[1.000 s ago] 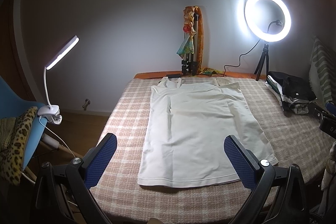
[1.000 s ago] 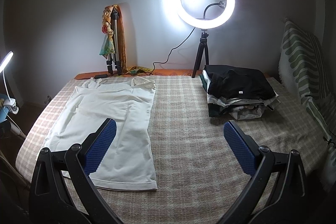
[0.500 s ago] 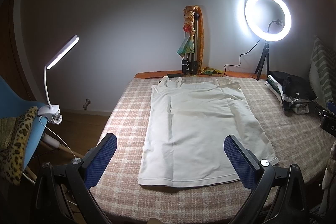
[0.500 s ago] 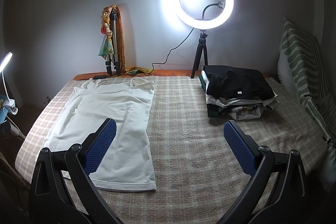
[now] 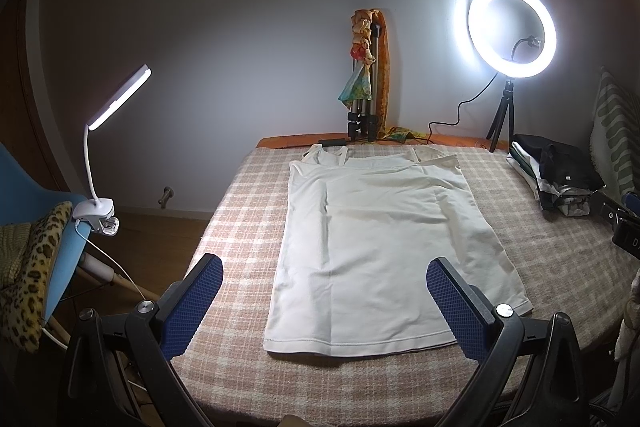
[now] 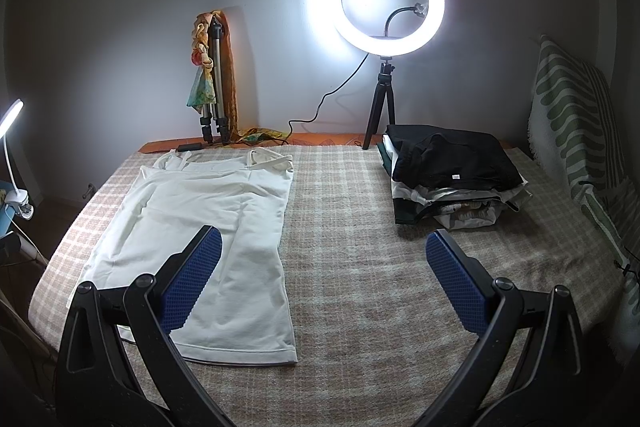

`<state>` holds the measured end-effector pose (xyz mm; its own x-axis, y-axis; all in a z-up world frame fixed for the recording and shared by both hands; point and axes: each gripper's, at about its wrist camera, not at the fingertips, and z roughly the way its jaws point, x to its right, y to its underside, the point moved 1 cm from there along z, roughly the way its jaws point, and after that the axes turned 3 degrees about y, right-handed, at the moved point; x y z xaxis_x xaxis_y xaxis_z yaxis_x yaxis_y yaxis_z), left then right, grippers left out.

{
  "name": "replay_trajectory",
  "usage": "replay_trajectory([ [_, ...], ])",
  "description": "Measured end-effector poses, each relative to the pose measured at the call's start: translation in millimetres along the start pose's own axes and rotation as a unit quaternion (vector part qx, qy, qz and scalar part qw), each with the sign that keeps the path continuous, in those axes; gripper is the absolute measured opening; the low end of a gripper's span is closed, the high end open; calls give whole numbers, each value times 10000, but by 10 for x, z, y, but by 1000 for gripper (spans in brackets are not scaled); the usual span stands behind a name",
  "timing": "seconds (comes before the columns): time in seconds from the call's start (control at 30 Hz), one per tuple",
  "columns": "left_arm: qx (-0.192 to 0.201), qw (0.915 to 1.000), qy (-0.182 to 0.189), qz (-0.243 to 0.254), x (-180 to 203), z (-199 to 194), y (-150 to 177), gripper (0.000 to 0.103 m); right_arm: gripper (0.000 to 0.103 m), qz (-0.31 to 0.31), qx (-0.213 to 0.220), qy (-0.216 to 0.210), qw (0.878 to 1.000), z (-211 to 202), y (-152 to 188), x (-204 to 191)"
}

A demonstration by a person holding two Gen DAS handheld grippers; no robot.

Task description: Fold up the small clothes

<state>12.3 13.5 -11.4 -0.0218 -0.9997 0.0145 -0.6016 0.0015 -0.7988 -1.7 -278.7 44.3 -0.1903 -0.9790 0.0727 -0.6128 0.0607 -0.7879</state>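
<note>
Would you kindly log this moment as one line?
white tank top flat, unfolded | left gripper open, empty | right gripper open, empty | folded pile far right

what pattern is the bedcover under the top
Pink-and-cream plaid bedcover, clearest in the left wrist view.

Cream-white top (image 5: 384, 247) lies plain across the middle of the left wrist view, on a blanket (image 5: 248, 211) checked in pale pink and beige. Blue dimpled pads (image 5: 192, 303) on black gripper arms fill the lower corners. At far left, a leopard-print cloth (image 5: 28, 267) drapes a light blue chair (image 5: 66, 251). In the right wrist view, right of centre, a pile of clothes (image 6: 452, 175) shows black on top, white and dark green beneath. Far right, a cushion (image 6: 576, 123) carries green wavy stripes on white. An orange and teal scarf (image 6: 208, 75) hangs upper left of centre.
</note>
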Motion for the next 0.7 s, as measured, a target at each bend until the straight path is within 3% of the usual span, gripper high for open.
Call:
replay_trajectory([
  [0.7, -148, 9997, -130, -166, -174, 88, 99, 102, 103, -13, -3, 7, 10000, 55, -47, -62],
])
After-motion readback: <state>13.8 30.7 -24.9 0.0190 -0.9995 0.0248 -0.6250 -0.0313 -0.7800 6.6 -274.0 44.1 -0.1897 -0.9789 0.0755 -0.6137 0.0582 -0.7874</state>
